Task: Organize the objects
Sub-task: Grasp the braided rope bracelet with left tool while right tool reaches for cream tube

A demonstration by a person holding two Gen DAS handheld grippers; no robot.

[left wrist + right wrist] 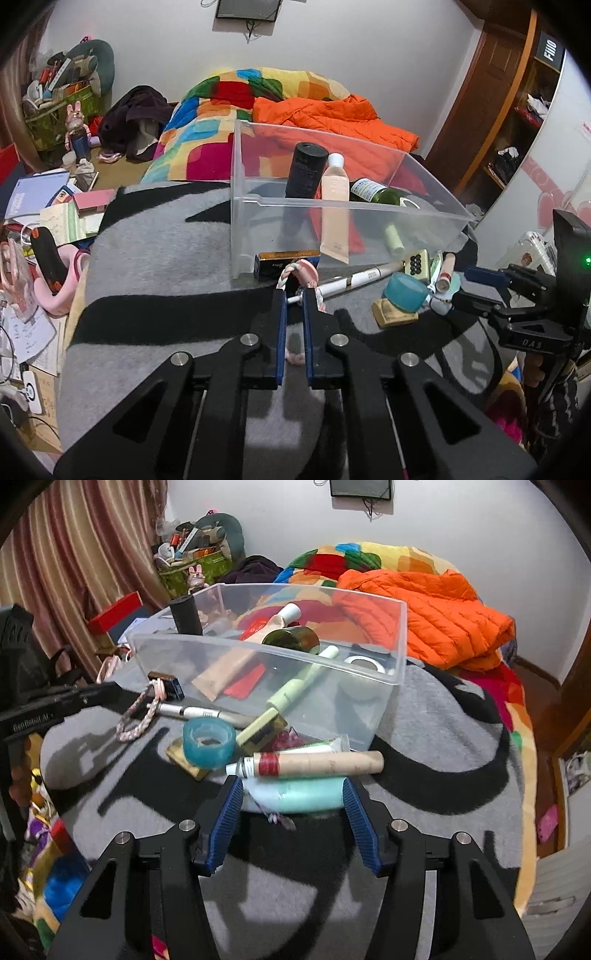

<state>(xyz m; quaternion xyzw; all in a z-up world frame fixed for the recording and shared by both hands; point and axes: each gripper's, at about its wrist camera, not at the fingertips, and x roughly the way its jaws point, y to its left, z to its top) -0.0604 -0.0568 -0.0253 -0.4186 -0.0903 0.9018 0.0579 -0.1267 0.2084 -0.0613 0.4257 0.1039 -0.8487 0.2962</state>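
Pink braided cord [295, 275] is pinched between the closed fingers of the left gripper [294, 295] at lower centre, just before the clear plastic bin [424, 206]. At lower centre of the right wrist view, a pale mint tube [295, 794] is straddled by the right gripper [293, 797], fingers apart.

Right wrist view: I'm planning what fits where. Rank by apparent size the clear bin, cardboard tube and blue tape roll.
1. clear bin
2. cardboard tube
3. blue tape roll
The last two lie similarly near, so their order seems sound.
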